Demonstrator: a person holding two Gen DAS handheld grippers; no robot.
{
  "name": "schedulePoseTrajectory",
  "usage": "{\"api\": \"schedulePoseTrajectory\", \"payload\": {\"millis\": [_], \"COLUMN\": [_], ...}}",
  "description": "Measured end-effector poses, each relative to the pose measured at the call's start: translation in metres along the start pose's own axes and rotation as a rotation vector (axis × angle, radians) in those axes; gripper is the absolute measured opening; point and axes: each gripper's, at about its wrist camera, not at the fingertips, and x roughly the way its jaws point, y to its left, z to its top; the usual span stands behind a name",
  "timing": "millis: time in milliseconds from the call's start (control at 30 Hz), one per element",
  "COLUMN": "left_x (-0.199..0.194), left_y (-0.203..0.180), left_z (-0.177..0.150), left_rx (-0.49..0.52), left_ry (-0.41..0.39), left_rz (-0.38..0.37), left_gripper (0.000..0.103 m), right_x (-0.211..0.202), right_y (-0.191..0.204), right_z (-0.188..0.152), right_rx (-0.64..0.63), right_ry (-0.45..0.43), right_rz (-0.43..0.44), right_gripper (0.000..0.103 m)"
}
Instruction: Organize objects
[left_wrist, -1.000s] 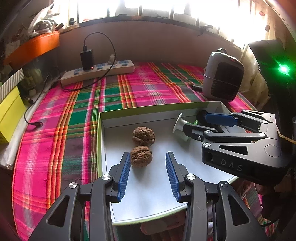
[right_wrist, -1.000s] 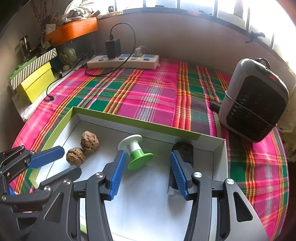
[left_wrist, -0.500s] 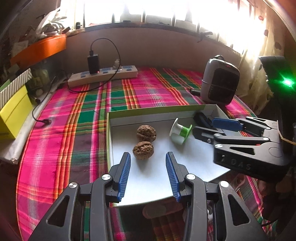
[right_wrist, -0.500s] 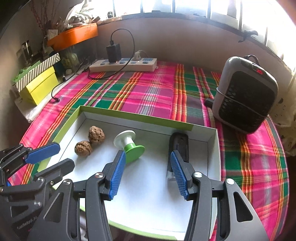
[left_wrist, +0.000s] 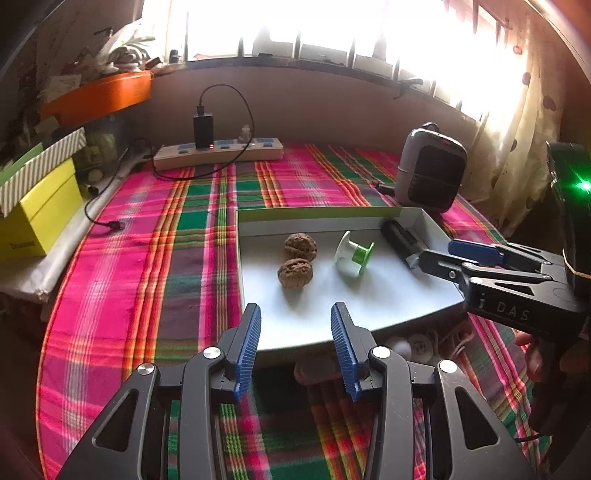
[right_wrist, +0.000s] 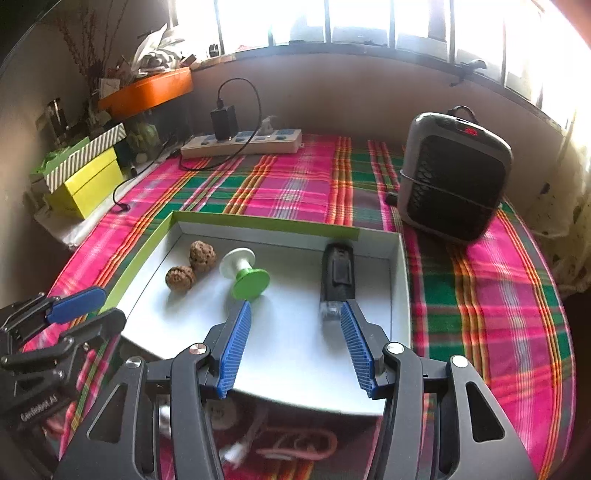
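Observation:
A shallow white box with a green rim lies on the plaid cloth. In it lie two walnuts, a white and green spool and a black device. My left gripper is open and empty, above the box's near edge, short of the walnuts. My right gripper is open and empty over the box's near part, its right finger next to the black device. The right gripper also shows in the left wrist view.
A grey heater stands right of the box. A power strip with a black charger lies at the back. Yellow and striped boxes stand at the left. An orange tray sits on the ledge.
Both grippers have pulled back toward me and risen, so the box and its contents look farther away. Both stay open and empty. The objects in the box have not moved.

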Motion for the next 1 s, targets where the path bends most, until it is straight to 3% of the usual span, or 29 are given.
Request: {"api": "schedulePoseTrajectory", "payload": {"millis": [367, 1000], "left_x": [-0.013, 0.009], "left_y": [0.006, -0.004], "left_z": [-0.025, -0.034], "left_rx": [0.001, 0.037], "left_ry": [0.013, 0.066], "left_rz": [-0.038, -0.105], "left_gripper": [0.037, 0.038], "right_x": [-0.03, -0.036], "right_y": [-0.008, -0.029], "right_z": [-0.031, -0.077], "right_rx": [0.032, 0.093], "right_ry": [-0.035, 0.029], "right_rz": [-0.015, -0.03], "right_gripper": [0.052, 0.052]}}
